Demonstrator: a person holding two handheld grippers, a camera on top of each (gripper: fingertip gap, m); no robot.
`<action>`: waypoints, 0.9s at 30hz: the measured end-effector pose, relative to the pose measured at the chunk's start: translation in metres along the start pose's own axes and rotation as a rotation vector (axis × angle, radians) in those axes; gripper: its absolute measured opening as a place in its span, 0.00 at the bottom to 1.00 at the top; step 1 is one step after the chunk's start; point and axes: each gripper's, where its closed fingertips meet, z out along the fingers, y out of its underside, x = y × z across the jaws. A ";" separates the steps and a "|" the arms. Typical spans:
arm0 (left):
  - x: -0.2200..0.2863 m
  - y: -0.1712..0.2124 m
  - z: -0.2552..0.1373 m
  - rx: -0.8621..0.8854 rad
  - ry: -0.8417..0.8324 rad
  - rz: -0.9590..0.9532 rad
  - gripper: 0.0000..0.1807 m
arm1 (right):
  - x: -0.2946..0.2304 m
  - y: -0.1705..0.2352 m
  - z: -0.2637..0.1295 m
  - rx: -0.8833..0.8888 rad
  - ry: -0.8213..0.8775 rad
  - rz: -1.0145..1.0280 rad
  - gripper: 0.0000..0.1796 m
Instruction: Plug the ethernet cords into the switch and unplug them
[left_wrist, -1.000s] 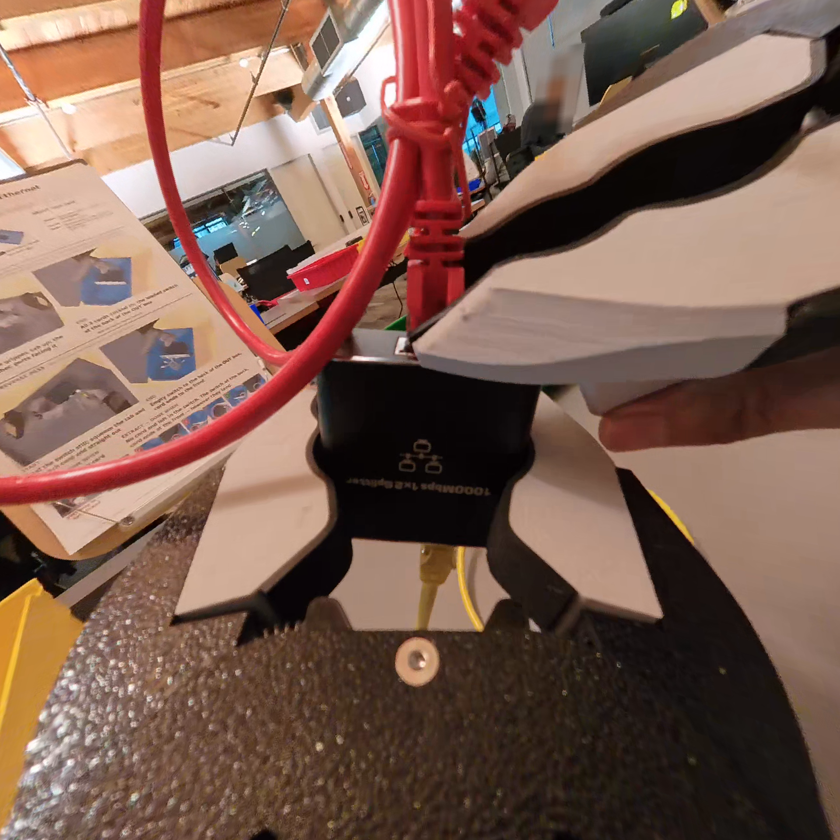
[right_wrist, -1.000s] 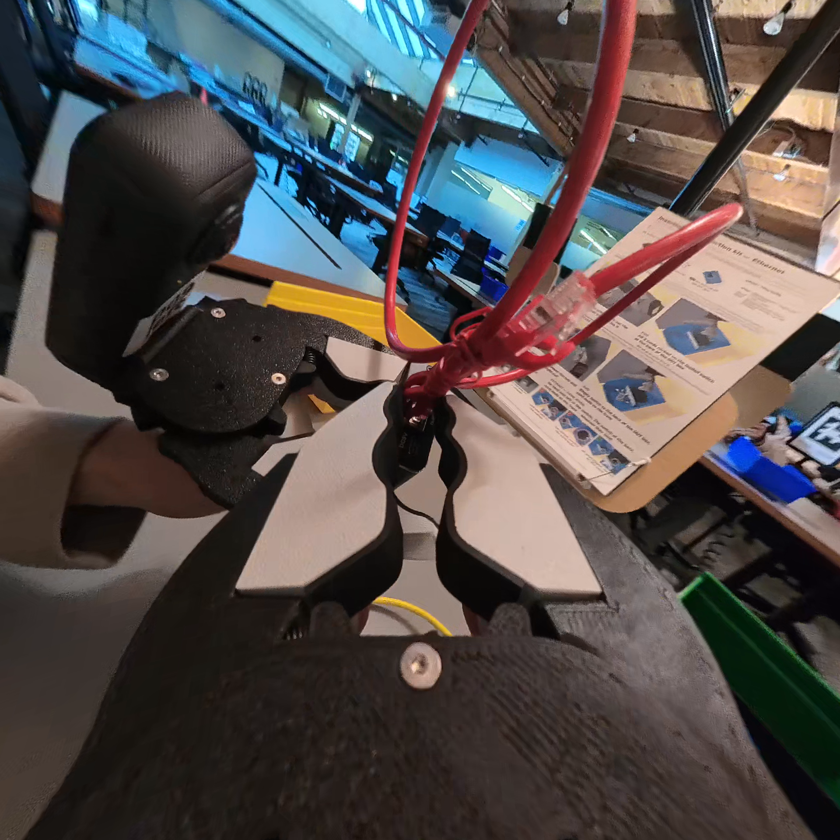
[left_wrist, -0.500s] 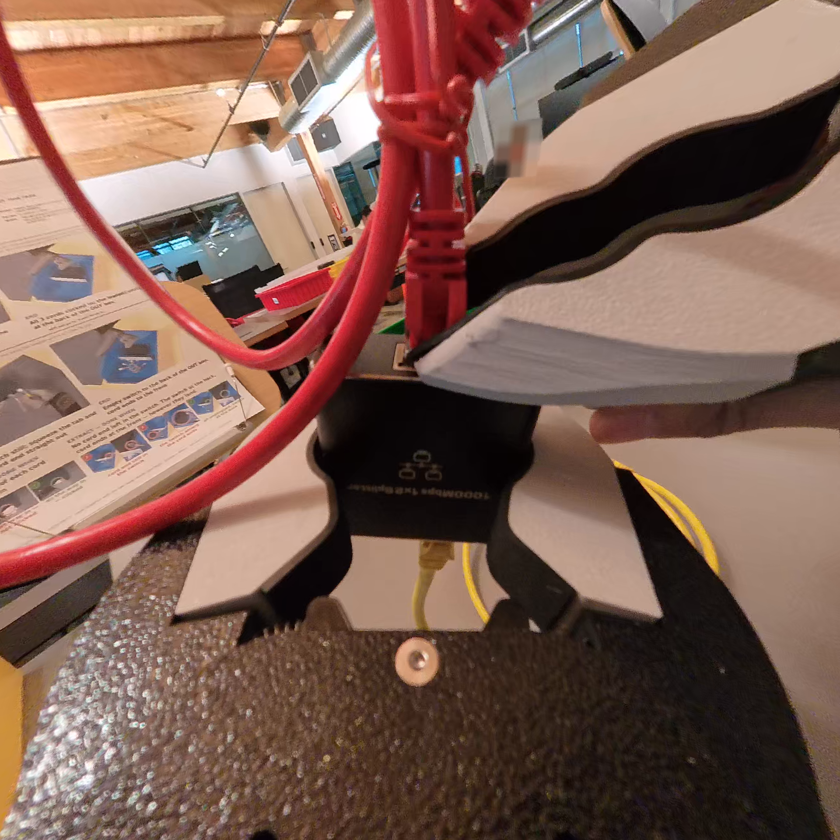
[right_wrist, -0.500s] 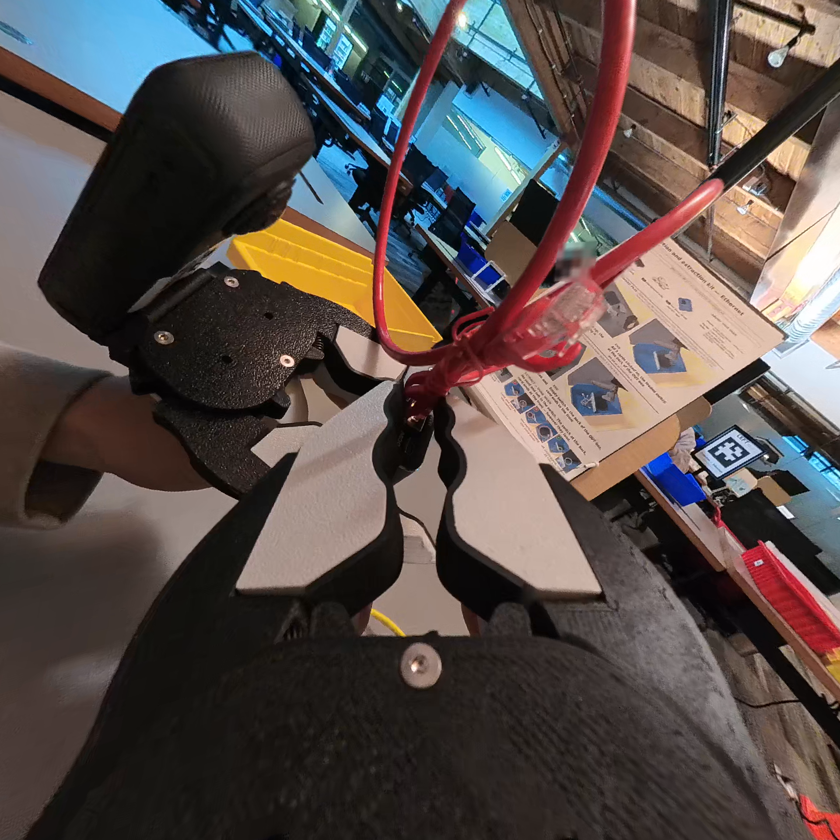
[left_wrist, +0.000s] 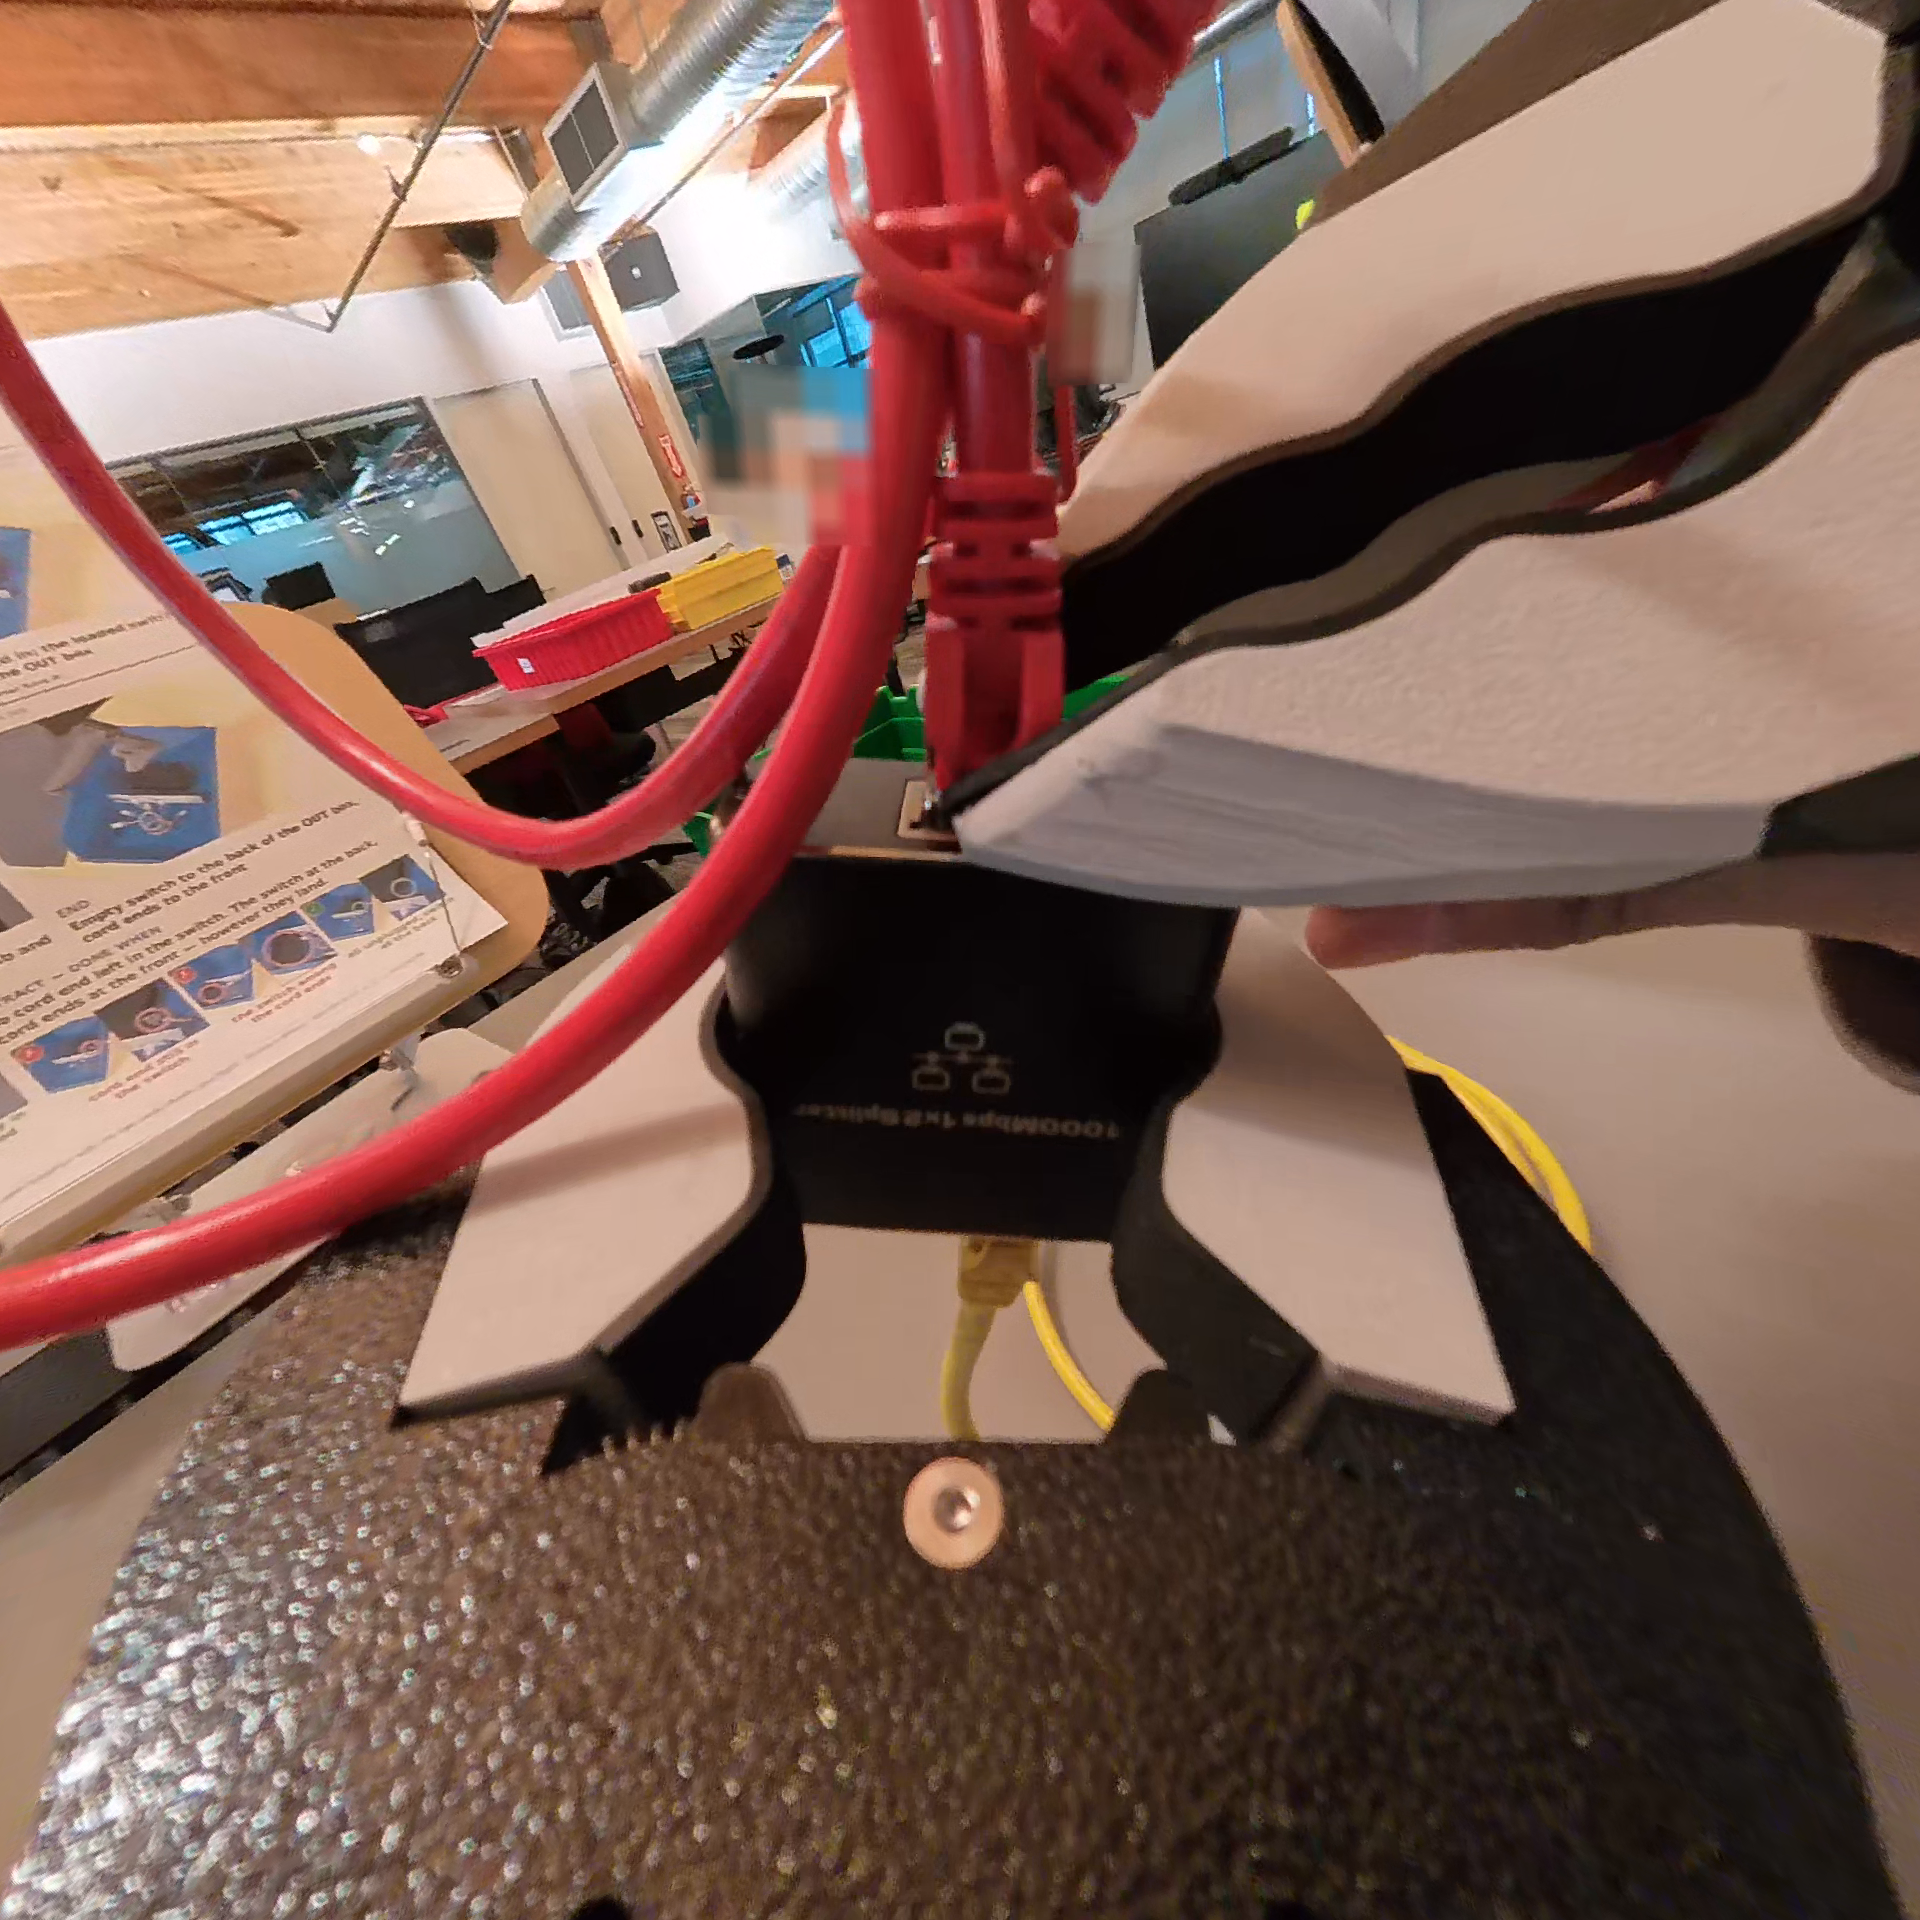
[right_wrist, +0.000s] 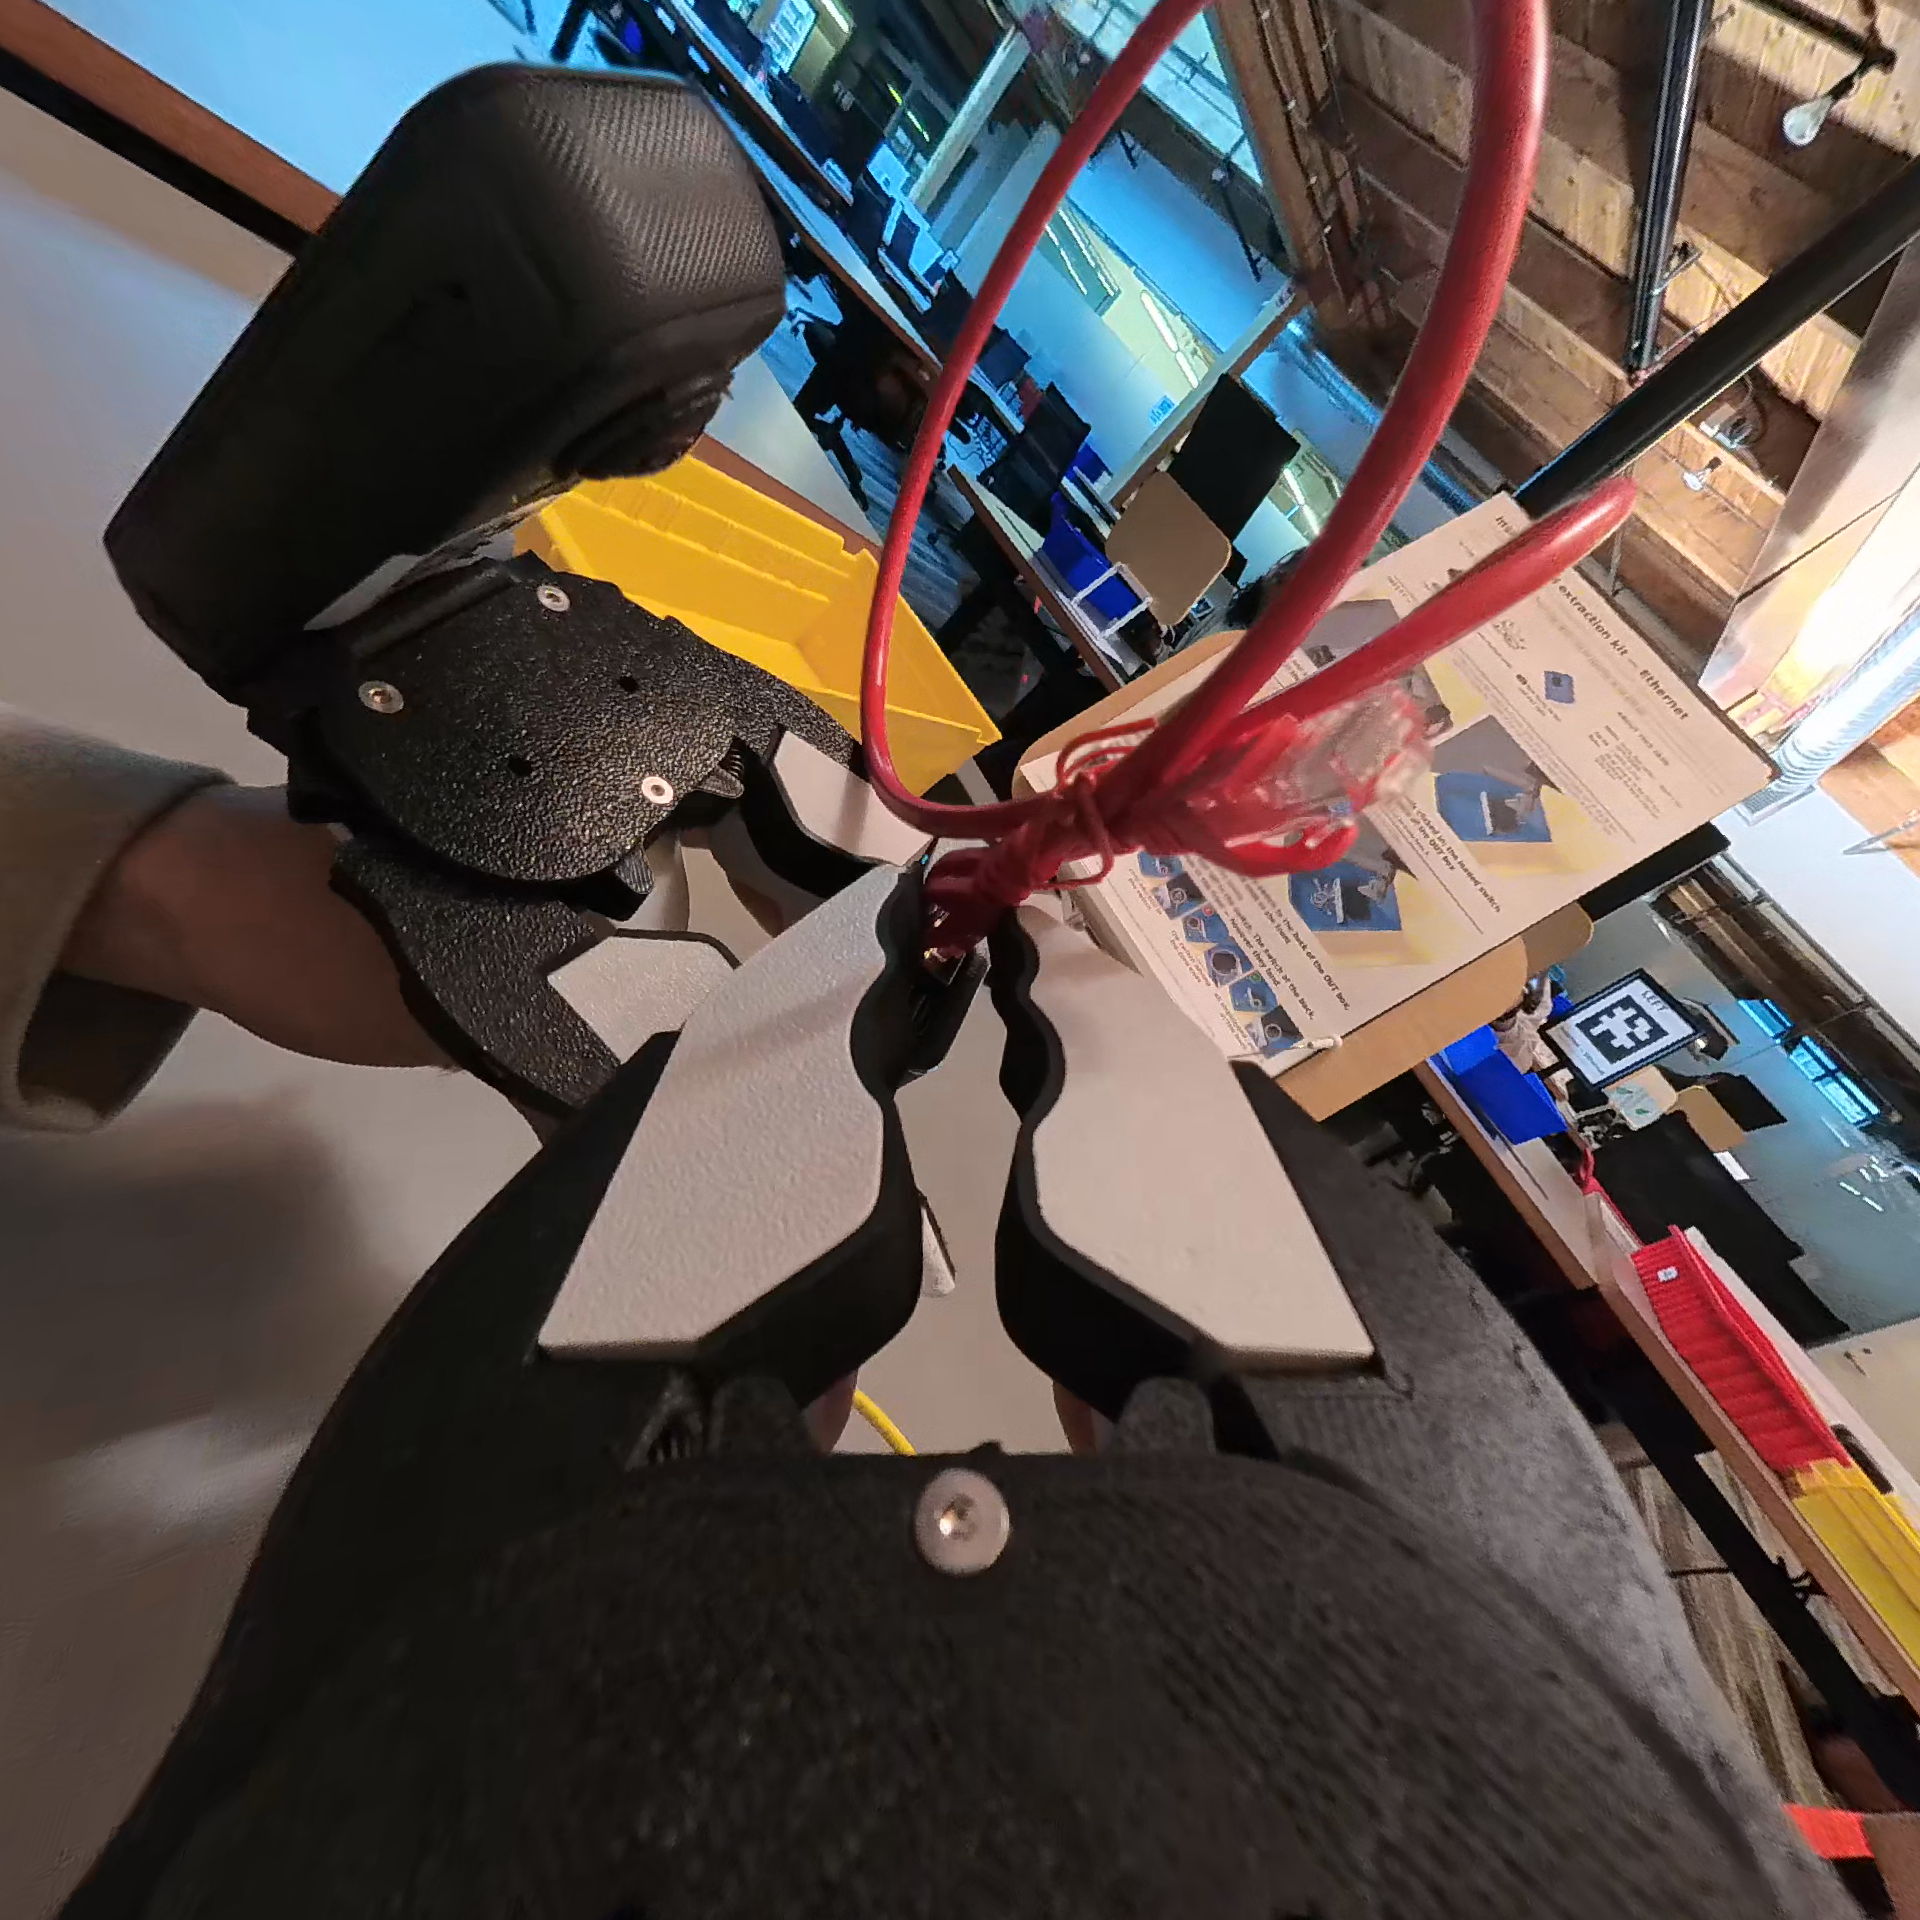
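Workshop view has swung | left claw (left_wrist: 971, 1049) still grips switch (left_wrist: 977, 1013) | right claw (right_wrist: 951, 935) clamps red plug (left_wrist: 992, 644)

White lettering and a small network symbol stood on the top face of the black switch (left_wrist: 971, 997), reading upside down in the left wrist view. Left of the switch, an instruction sheet (left_wrist: 208, 914) on a board carried printed captions beside photographs. Beyond that sheet, a black-and-white marker tag (right_wrist: 1621, 1029) bore a short word.

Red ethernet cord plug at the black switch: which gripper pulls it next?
Right. The right gripper is already shut on the red ethernet cord plug, while the left gripper clamps the black box-shaped switch as the brace.
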 end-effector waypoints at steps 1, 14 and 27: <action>-0.001 0.001 0.000 -0.006 -0.005 0.011 0.42 | 0.000 0.001 0.000 -0.007 -0.003 -0.006 0.09; -0.010 0.011 0.000 -0.036 -0.065 0.091 0.42 | -0.003 0.009 0.006 -0.037 -0.042 -0.042 0.08; -0.049 0.036 -0.004 -0.082 -0.119 -0.104 0.42 | 0.071 0.032 -0.002 -0.003 0.011 0.245 0.08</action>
